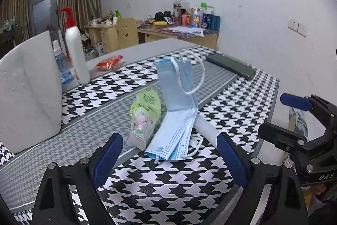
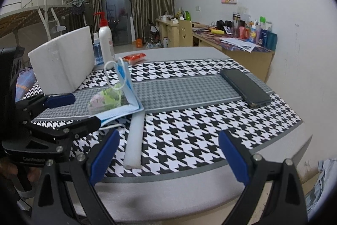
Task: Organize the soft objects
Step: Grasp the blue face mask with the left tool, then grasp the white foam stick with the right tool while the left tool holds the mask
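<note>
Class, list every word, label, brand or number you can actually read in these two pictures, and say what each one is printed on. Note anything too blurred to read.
"DAS" (cut off at the edge): on the right gripper.
"GenRobot", faint: on the left gripper.
Green packet: print too blurred to read.
White pump bottle: label unreadable.
Blue-labelled bottle: label unreadable.
Red packet: print unreadable.

Open mat in front, clutter behind and to the left

Bare houndstooth mat point(image 2: 189, 136) lies before the right gripper point(image 2: 168, 157); a foam strip point(image 2: 134, 140) crosses its left side, the phone point(image 2: 245, 86) sits far right, and the white foam block point(image 1: 27, 92) walls the left.
</note>
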Available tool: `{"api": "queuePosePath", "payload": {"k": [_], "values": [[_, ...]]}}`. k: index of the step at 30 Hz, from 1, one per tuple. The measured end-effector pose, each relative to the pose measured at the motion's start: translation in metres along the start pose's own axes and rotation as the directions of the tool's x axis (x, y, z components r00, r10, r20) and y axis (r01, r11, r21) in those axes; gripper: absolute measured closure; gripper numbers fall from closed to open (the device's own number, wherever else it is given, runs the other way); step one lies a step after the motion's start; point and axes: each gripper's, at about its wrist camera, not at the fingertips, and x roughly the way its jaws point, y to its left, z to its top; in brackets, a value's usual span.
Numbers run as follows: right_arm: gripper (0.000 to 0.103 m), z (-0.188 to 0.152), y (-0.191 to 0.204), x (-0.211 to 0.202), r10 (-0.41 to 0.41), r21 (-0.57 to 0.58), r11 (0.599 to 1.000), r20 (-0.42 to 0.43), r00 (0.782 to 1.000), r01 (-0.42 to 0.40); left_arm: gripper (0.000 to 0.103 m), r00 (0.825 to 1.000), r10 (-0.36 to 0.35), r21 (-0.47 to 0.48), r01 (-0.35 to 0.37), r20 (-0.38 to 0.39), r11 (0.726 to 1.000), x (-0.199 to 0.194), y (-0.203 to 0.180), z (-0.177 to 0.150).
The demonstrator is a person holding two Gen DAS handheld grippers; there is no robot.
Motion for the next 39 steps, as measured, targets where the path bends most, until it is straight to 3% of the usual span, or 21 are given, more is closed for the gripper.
{"api": "queuePosePath", "payload": {"k": [2,9,15,20,27,33,39], "values": [[0.006,-0.002,0.000,0.001,-0.001,0.001,1.000,-0.008,1.000,0.001,0.022,1.000,-0.014,0.005,0.014,-0.025,1.000,0.006,-0.001,0.001],[0.006,-0.003,-0.004,0.003,-0.004,0.008,1.000,-0.022,1.000,0.004,0.033,0.992,-0.004,0.018,0.006,-0.125,1.000,0.026,-0.006,0.001],[0.006,-0.003,-0.004,0.004,0.014,0.014,1.000,-0.022,1.000,-0.013,0.053,0.981,-0.027,0.013,0.030,-0.192,0.999,0.040,-0.005,0.000],[0.006,-0.004,-0.005,0.008,0.024,0.019,1.000,-0.031,0.999,-0.023,0.066,0.982,-0.017,0.011,0.019,-0.186,1.000,0.042,-0.003,0.001],[0.006,-0.005,-0.006,0.008,0.034,0.026,0.999,-0.035,0.999,-0.033,0.067,0.987,-0.007,0.025,0.011,-0.163,1.000,0.037,-0.007,0.003],[0.006,-0.005,-0.005,0.012,0.039,0.024,0.999,-0.046,0.998,-0.038,0.092,0.991,-0.030,0.009,0.031,-0.131,0.999,0.029,-0.005,0.004],[0.006,-0.006,-0.003,0.013,0.044,0.024,0.999,-0.050,0.998,-0.043,0.098,0.996,-0.048,0.016,0.049,-0.081,0.999,0.019,-0.006,0.006]]}}
